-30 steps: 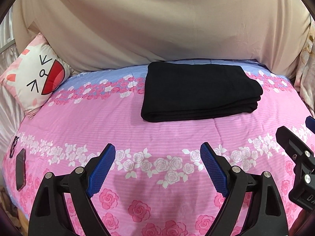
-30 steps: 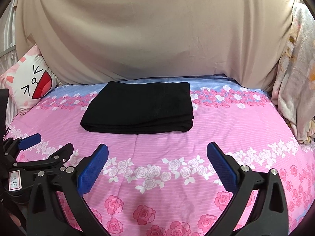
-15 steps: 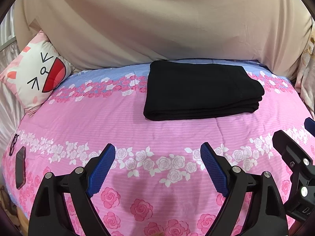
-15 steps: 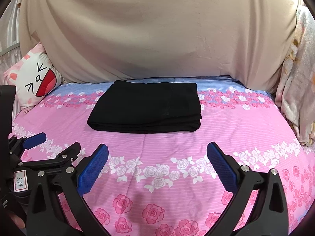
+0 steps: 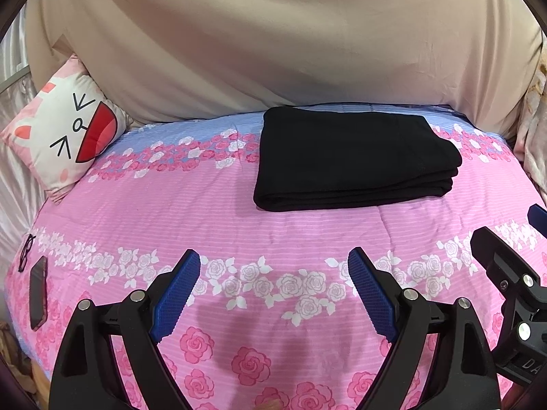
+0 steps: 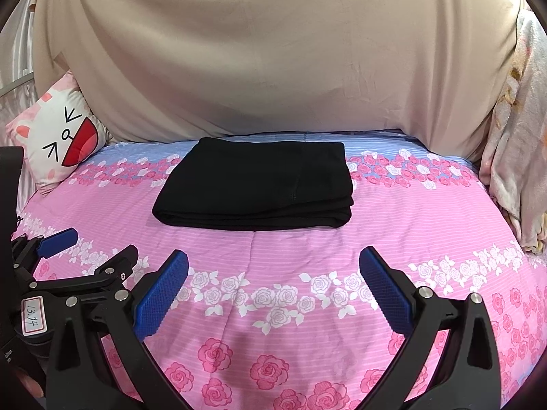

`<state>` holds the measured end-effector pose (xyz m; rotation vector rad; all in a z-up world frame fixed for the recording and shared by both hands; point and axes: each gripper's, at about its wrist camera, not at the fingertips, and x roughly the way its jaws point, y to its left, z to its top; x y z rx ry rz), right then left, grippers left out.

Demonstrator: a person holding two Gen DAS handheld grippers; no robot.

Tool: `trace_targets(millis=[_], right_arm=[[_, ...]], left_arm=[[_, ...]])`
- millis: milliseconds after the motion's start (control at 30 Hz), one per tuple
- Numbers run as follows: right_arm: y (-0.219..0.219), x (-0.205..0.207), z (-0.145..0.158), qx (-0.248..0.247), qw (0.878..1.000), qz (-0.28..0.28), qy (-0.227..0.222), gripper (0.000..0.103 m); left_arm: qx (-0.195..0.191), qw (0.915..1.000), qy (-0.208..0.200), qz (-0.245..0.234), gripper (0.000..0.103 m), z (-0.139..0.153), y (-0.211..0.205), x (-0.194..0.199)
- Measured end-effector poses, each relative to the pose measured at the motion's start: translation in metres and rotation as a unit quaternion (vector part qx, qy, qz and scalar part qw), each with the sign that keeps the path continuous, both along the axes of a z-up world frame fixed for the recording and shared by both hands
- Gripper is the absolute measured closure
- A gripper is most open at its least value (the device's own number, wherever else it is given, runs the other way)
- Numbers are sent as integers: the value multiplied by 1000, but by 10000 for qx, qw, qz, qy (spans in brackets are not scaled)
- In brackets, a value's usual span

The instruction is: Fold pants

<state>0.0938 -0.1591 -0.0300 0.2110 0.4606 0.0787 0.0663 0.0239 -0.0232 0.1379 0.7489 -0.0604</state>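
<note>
At the far left corner of the bed, a cat-face cushion (image 5: 65,130) leans against the beige sheet (image 5: 273,41) draped along the back edge. Down the left edge of the pink rose bedspread (image 5: 171,215), a pair of glasses (image 5: 25,252) lies just beyond a dark phone (image 5: 37,292). Over the near edge, the left gripper (image 5: 273,292) hovers above the white-rose band, its blue-padded fingers (image 5: 176,294) spread wide with nothing between them. The black pants (image 5: 348,160) lie folded into a neat rectangular stack toward the back edge, slightly right of centre in the left wrist view, resting flat across the blue and pink stripes, well apart from both grippers. The right gripper (image 6: 273,294) hangs beside the left one over the near edge, its fingers (image 6: 386,294) likewise wide and empty. At the right edge, a pale floral blanket (image 6: 516,157) hangs bunched.
</note>
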Motion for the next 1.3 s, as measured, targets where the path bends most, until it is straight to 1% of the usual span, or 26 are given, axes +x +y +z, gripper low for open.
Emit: trace_targets(millis=[267,367,867,1300], right_arm=[[0,0,0,-3,10000,0,0,5],[-1,1,0,13,10000,-6,-2,5],[-5,-1,1,32,9999,-112,9,5],[-4,-4,2,27,9998,-208,15,5]], left_arm=[[34,10000,-26,4,17,1,-1,0],[92,9999,-84,50,12,3,-1,-1],[59,9999,-109,-49,11,5,-2,-2],[53,9999,-97,-31,11,3,-1,-1]])
